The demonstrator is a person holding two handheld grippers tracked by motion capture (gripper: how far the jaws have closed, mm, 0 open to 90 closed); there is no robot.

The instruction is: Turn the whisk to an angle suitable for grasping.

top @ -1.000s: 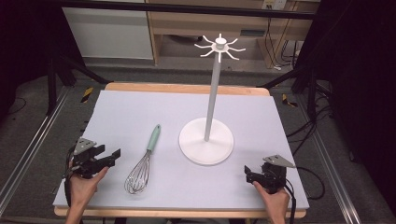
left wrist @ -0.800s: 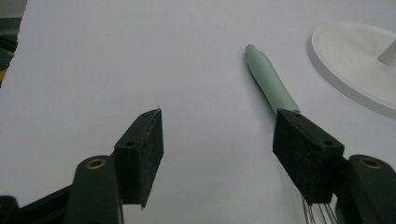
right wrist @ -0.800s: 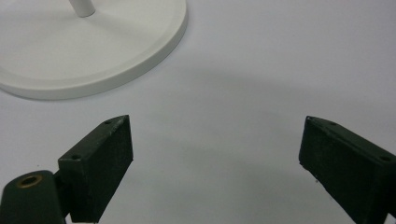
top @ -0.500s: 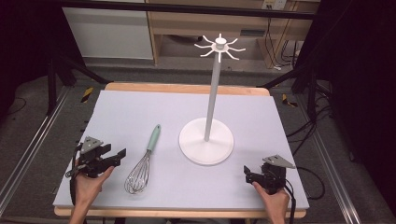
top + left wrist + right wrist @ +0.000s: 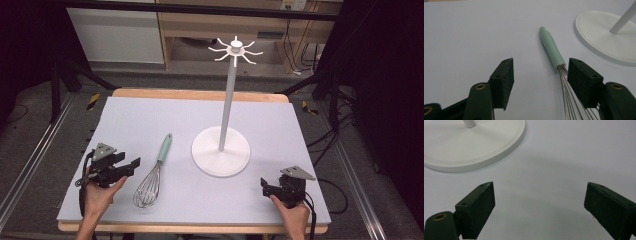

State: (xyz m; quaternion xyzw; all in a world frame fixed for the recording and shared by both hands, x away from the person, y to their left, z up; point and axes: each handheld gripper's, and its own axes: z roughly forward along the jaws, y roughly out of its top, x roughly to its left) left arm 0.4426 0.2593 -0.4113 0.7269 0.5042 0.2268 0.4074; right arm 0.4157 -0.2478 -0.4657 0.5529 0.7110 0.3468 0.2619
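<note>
A whisk with a mint-green handle and wire head lies on the pale mat, left of centre. My left gripper hovers just left of it, jaws pointing right. In the left gripper view the left gripper is open and its jaws have just been closing a little. The whisk has its neck close beside the right-hand jaw, and no pad touches it. A white hook stand rises from a round base at mid-table. My right gripper rests at the front right, open with nothing between its fingers.
The stand's thin pole carries a ring of hooks high above the table. Its base lies just beyond the whisk handle and close ahead of the right gripper. The mat ends at a wooden table edge.
My left gripper has moved right toward the whisk and lifted slightly, and its jaws stand a little narrower. The right gripper, whisk and stand have not moved.
</note>
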